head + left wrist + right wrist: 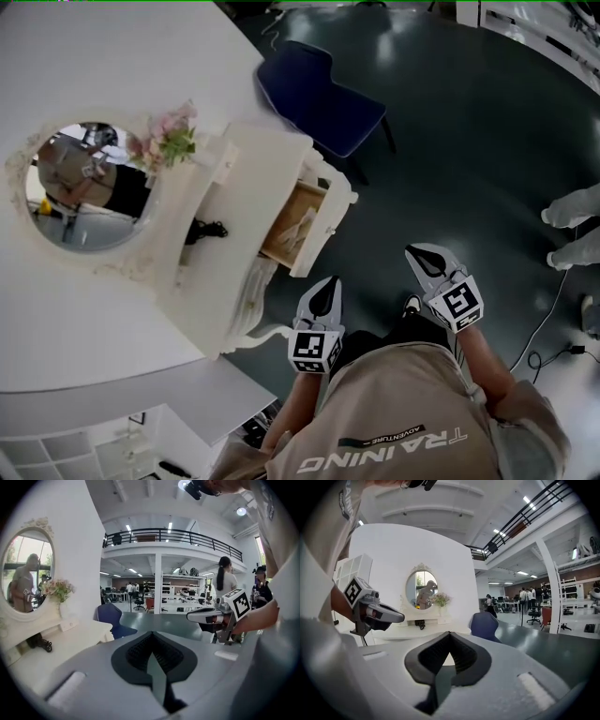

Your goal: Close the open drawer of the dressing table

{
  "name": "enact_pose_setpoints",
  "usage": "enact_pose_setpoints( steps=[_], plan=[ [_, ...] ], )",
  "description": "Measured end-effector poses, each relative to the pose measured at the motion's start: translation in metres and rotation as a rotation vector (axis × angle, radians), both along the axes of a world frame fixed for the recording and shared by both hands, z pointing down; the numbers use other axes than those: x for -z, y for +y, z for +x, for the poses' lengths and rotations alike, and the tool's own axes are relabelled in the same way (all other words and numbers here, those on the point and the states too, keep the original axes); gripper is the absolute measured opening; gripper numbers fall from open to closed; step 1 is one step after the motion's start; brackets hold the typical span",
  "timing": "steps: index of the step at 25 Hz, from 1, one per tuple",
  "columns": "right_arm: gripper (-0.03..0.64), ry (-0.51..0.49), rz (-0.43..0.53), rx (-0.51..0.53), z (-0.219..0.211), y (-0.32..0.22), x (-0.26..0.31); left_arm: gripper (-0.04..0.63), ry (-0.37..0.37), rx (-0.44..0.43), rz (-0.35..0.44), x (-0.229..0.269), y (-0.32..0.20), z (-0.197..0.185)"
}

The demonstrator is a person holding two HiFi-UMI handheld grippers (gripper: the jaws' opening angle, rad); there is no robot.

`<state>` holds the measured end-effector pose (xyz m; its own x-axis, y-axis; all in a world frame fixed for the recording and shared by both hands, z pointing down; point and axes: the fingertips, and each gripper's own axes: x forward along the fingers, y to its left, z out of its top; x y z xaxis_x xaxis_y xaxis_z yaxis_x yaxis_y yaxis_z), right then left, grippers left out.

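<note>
**Approach to the open drawer.** The drawer [298, 223] stands pulled out from the front of the dressing table [246, 173], on the side facing the person. Its wooden interior is exposed and holds pale items too small to identify. At the rear of the dressing table are a round mirror [84, 183] and a bunch of pink flowers [167, 136]. A small dark object [206, 230] lies on its top. A blue chair [323, 98] stands just beside its far end.

The left gripper [329, 284] is held in front of the dressing table, near the drawer front but apart from it. The right gripper [419, 250] is level with the left gripper and farther from the dressing table. Neither touches the furniture. This placement suits a push, judged the next step: the left gripper is the nearer tool and need only advance against the drawer front.

Jaws: in each gripper view the two jaws meet at their tips and nothing lies between the ribbed black pads. Both grippers are thus clenched and empty. Closed tips probably give a firm, blunt face for pressing the drawer inward. An off-centre push might skew the drawer on its runners.
</note>
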<state>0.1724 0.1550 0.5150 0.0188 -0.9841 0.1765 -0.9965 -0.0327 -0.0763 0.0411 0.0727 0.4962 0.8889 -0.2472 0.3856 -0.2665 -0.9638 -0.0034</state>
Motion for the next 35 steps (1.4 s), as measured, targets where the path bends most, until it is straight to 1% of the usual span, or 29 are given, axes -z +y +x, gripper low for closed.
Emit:
enact_pose_setpoints(
  steps=[4,5,8,10,13,17,20,23,27,29,33,35],
  plan=[
    [0.002,-0.054,-0.017,0.023,0.005,-0.003,-0.008,0.018,-0.018,0.082,-0.023,-0.005,-0.009,-0.015],
    [0.002,-0.054,-0.024,0.031,0.007,-0.006,-0.009,0.018,-0.020,0.101,-0.028,-0.006,-0.013,-0.017],
    [0.003,-0.015,-0.062,0.074,0.008,-0.018,-0.015,0.018,-0.022,0.140,-0.045,-0.013,-0.020,-0.022],
    [0.003,-0.014,-0.068,0.101,0.008,-0.029,-0.017,0.018,-0.009,0.153,-0.053,-0.018,-0.027,-0.021],
    [0.003,-0.016,-0.071,0.152,0.003,-0.050,-0.017,0.018,0.029,0.177,-0.066,-0.026,-0.042,-0.014],
    [0.002,-0.061,-0.066,0.197,-0.003,-0.073,-0.007,0.018,0.070,0.222,-0.093,-0.035,-0.063,-0.008],
    [0.002,-0.027,-0.081,0.245,-0.007,-0.095,0.003,0.017,0.098,0.252,-0.077,-0.026,-0.088,-0.010],
    [0.002,0.014,-0.098,0.284,-0.001,-0.123,0.011,0.018,0.122,0.294,-0.064,-0.022,-0.112,-0.014],
    [0.002,0.037,-0.072,0.312,-0.006,-0.167,0.029,0.018,0.140,0.335,-0.051,-0.022,-0.147,-0.024],
    [0.002,0.052,-0.062,0.331,-0.013,-0.184,0.034,0.018,0.140,0.345,-0.044,-0.020,-0.162,-0.028],
    [0.003,0.128,-0.061,0.381,-0.026,-0.204,0.037,0.018,0.150,0.337,-0.013,-0.015,-0.177,-0.030],
    [0.003,0.128,-0.072,0.409,-0.035,-0.217,0.033,0.018,0.156,0.347,0.005,-0.013,-0.185,-0.033]
  ],
)
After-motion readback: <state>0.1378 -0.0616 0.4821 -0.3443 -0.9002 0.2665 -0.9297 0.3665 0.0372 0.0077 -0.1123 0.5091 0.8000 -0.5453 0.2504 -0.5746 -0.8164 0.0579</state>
